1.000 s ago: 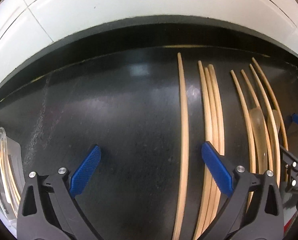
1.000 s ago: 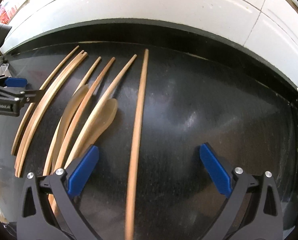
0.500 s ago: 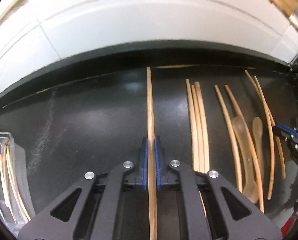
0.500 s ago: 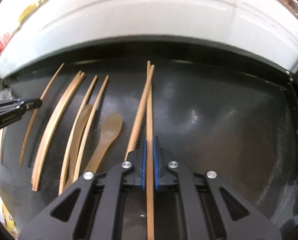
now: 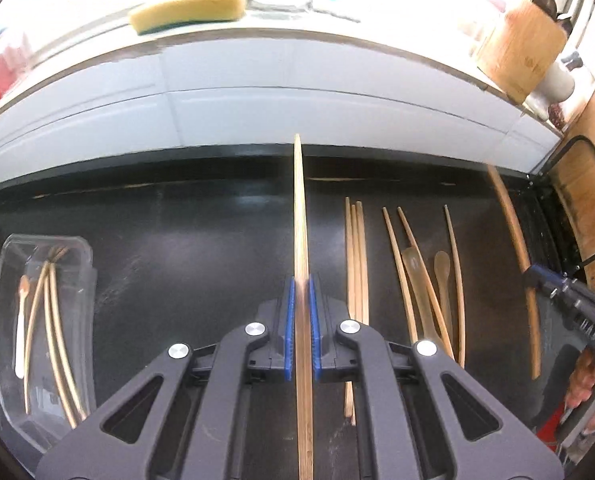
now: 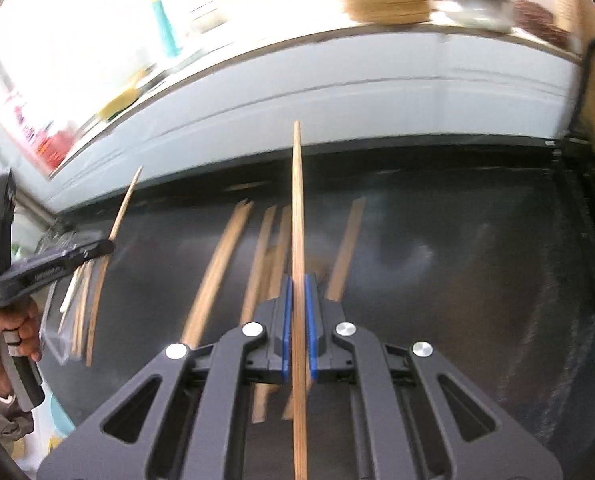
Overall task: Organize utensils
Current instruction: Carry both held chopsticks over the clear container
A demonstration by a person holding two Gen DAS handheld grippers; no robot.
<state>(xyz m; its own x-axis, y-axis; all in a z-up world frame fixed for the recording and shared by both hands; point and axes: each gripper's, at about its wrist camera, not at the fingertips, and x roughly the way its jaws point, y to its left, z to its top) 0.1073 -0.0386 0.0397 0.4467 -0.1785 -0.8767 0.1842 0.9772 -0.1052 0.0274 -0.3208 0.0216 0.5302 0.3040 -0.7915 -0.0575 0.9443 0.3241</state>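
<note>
With jaws closed, left gripper [image 5: 301,296] clamps a chopstick [image 5: 300,208]. Right gripper [image 6: 297,296] same, w/ another chopstick [image 6: 296,200]. Rest lie on black desk [image 5: 177,240].

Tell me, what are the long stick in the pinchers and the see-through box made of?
The chopstick held in the left gripper looks like bamboo or light wood: tan, matte, with fine lengthwise grain. The container at the left looks like clear, glossy plastic: the chopsticks inside show through its walls.
</note>
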